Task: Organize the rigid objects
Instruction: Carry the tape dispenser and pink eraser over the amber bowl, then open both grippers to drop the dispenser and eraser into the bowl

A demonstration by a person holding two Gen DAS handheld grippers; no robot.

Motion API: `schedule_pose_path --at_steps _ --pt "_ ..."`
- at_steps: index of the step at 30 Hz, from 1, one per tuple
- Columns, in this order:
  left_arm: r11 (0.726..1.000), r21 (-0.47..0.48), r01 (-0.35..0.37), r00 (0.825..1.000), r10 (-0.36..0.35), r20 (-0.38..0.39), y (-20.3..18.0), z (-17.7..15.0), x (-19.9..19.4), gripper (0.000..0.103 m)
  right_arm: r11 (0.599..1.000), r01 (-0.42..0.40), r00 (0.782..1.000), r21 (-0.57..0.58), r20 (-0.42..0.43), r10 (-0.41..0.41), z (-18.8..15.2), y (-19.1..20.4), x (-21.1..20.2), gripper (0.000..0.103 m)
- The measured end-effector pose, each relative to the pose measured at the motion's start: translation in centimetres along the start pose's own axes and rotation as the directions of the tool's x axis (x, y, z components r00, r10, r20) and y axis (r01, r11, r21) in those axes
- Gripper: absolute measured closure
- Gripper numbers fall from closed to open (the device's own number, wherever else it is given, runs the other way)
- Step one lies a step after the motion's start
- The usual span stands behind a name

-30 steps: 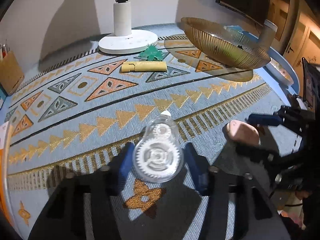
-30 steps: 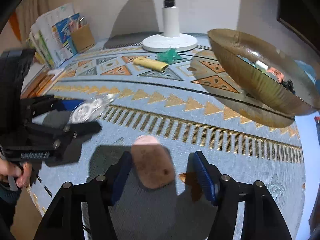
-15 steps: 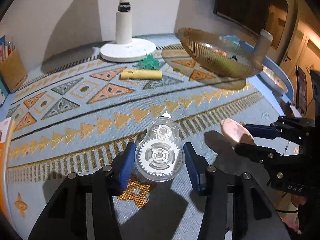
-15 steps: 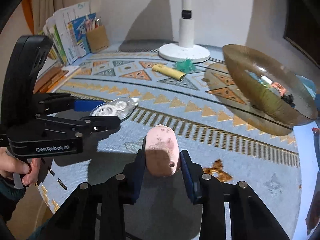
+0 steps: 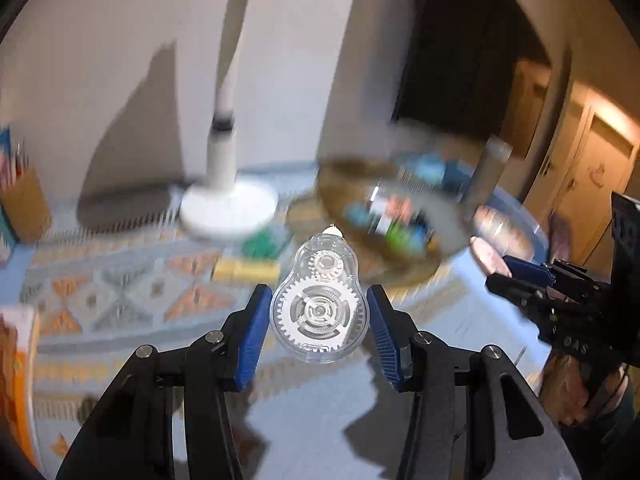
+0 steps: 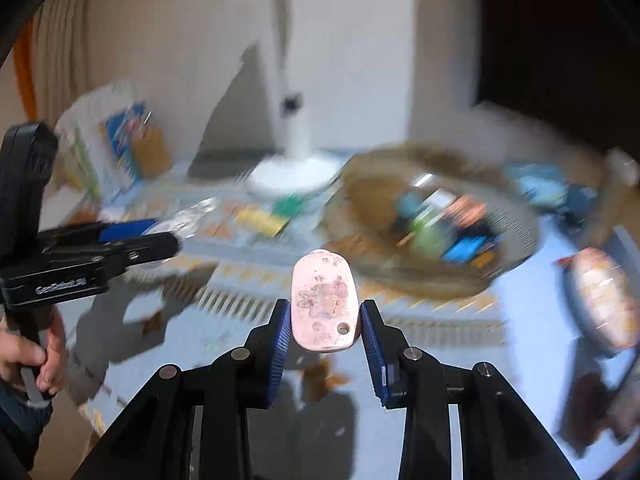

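My left gripper (image 5: 318,320) is shut on a clear tape dispenser (image 5: 320,312) with white gears inside, held in the air above the patterned mat (image 5: 120,300). My right gripper (image 6: 322,320) is shut on a flat pink oval piece (image 6: 322,300) with a small hole, also lifted. Each gripper shows in the other's view: the right one (image 5: 500,274) at the right edge, the left one (image 6: 168,236) at the left, held by a hand (image 6: 24,356). Ahead stands a brown ribbed bowl (image 6: 360,200) holding several small colourful items; it is blurred.
A white lamp base (image 5: 230,208) stands at the back of the mat, with a green piece (image 5: 262,244) and a yellow block (image 5: 246,270) lying in front of it. A pencil holder (image 5: 22,204) and books (image 6: 120,136) are at the left. A plate (image 6: 604,296) sits far right.
The right gripper shut on the pink piece. Both grippers then rose off the mat with their things and tipped up, so the bowl's inside shows.
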State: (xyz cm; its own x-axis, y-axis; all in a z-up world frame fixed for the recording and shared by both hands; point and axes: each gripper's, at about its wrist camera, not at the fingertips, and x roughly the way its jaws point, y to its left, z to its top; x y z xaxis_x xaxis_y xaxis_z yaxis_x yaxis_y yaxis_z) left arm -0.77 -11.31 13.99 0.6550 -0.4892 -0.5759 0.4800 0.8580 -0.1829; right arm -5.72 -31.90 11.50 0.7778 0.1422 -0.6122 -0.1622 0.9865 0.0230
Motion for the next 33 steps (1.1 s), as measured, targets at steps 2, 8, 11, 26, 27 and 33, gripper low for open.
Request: schedule_pose_path --at_steps 2,8,11,26,27,33 --pt "1.000 0.012 0.014 0.998 -0.015 0.061 -1.4 2.5 -0.9 0.057 0.997 0.076 0.994 0.032 0.073 -0.078 2.4 -2.3 -2.4 0.069" --pt "0.997 0.058 0.056 0.984 -0.065 0.164 -6.1 8.5 -0.5 0.057 0.966 0.174 0.958 0.191 0.195 -0.211 7.8 -9.1 -7.1 0.069" --pt "0.996 0.053 0.074 0.984 -0.082 0.160 -7.2 9.8 1.8 0.057 0.949 0.210 0.947 0.233 0.191 -0.257 8.7 -11.0 -6.4 0.069" --pt "0.999 -0.019 0.047 0.994 -0.048 -0.094 -5.7 6.7 18.9 0.057 0.928 0.213 0.975 0.305 -0.134 -0.179 5.6 -17.5 9.1 0.069" --pt "0.999 -0.024 0.047 0.993 -0.050 -0.111 -5.6 6.5 19.8 0.057 0.929 0.211 0.974 0.305 -0.146 -0.174 5.6 -17.6 9.6 0.069" --pt "0.999 -0.017 0.048 0.986 -0.050 -0.157 -6.0 6.3 22.8 0.056 0.926 0.295 0.947 0.235 -0.200 -0.250 6.0 -17.4 12.5 0.069"
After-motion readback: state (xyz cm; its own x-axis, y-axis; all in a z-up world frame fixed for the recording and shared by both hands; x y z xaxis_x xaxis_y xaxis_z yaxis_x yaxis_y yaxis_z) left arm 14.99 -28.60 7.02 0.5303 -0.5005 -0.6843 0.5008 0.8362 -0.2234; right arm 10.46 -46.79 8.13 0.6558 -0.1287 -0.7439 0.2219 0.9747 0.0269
